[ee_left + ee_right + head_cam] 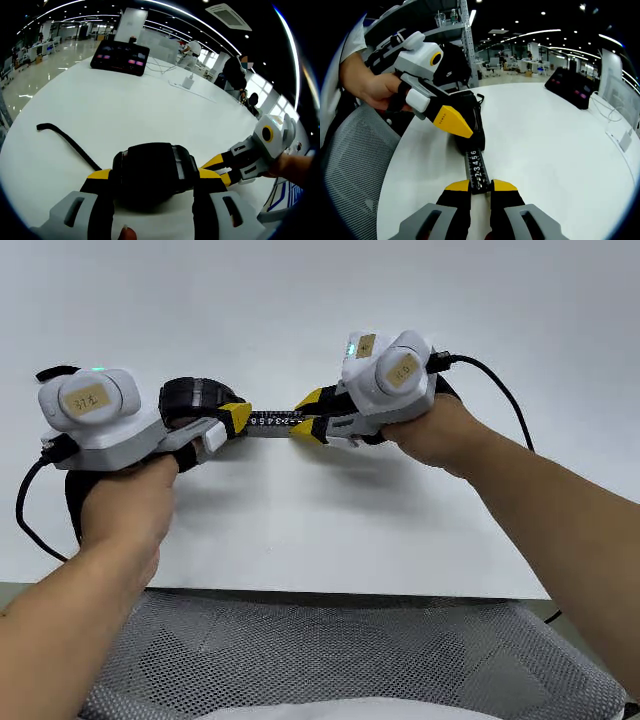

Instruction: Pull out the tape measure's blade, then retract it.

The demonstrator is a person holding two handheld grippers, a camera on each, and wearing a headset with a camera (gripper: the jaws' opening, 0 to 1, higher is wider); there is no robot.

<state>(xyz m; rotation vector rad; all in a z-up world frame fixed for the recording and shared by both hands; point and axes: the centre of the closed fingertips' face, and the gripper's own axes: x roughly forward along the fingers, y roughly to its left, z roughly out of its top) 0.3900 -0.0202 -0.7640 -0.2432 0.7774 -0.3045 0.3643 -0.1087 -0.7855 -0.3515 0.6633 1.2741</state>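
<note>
My head view looks forward and down over the near edge of the counter (330, 530), fairly near, with the left tongs (236, 418) at centre left and the right tongs (306, 414) at centre right. The left gripper view sits very close behind the tape measure (154, 172) at bottom centre and faces across the counter toward the hall; the right tongs enter at lower right. The right gripper view faces the opposite way, back toward my chair (355, 165), low along the blade (476, 170), with the left tongs at upper left. All three share the tape measure and the counter around it.
</note>
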